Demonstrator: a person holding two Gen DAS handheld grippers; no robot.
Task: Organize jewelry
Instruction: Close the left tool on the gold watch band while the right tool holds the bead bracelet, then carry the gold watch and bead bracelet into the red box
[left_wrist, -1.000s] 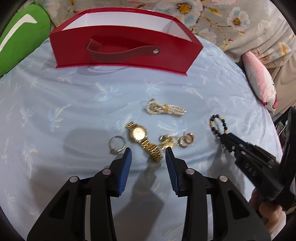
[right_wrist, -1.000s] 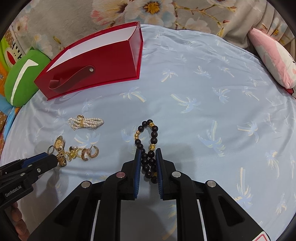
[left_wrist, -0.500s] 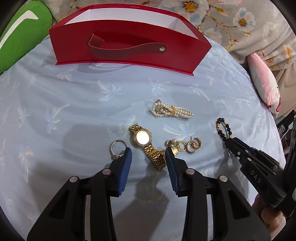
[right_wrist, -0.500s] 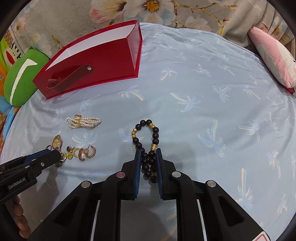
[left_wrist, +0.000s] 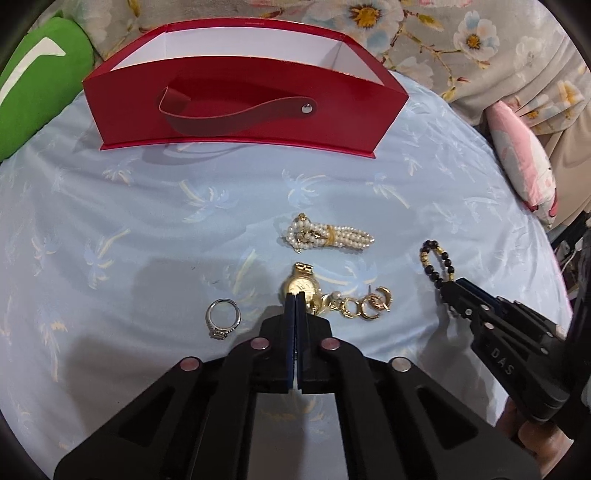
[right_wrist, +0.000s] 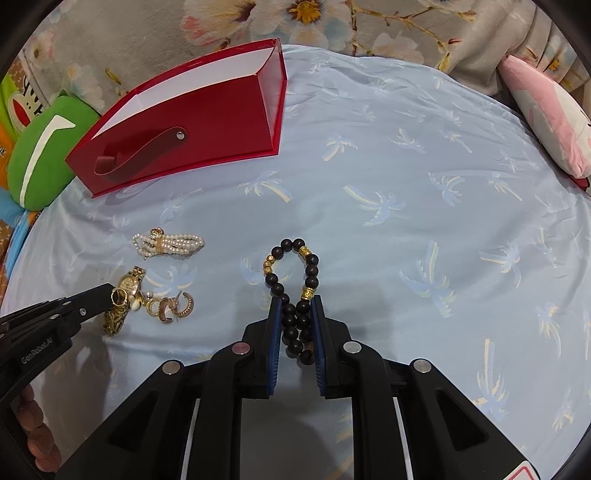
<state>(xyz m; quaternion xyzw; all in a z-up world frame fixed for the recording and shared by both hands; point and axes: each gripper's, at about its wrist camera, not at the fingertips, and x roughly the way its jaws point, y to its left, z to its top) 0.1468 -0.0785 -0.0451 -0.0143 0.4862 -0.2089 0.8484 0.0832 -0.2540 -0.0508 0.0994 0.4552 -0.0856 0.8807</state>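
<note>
My left gripper (left_wrist: 295, 295) has its jaws closing, blue pads drawn together at the tips on the gold watch (left_wrist: 301, 282), where the face meets the band. In the right wrist view its tip (right_wrist: 109, 295) sits on that watch (right_wrist: 129, 282). My right gripper (right_wrist: 295, 301) is shut on the near end of a dark bead bracelet (right_wrist: 291, 277), whose loop lies flat on the cloth. A pearl bracelet (left_wrist: 328, 236), a silver ring (left_wrist: 223, 319) and gold earrings (left_wrist: 369, 304) lie loose nearby. An open red box (left_wrist: 240, 110) stands at the back.
Everything rests on a light blue cloth with a palm print (right_wrist: 406, 184). A green cushion (left_wrist: 33, 92) lies at the back left and a pink one (left_wrist: 524, 166) at the right edge. Floral fabric runs behind the red box (right_wrist: 184, 122).
My left gripper's jaws have gone from wide apart to closed over the gold watch, and it has edged forward. The right gripper keeps its hold on the bead bracelet and has not moved.
</note>
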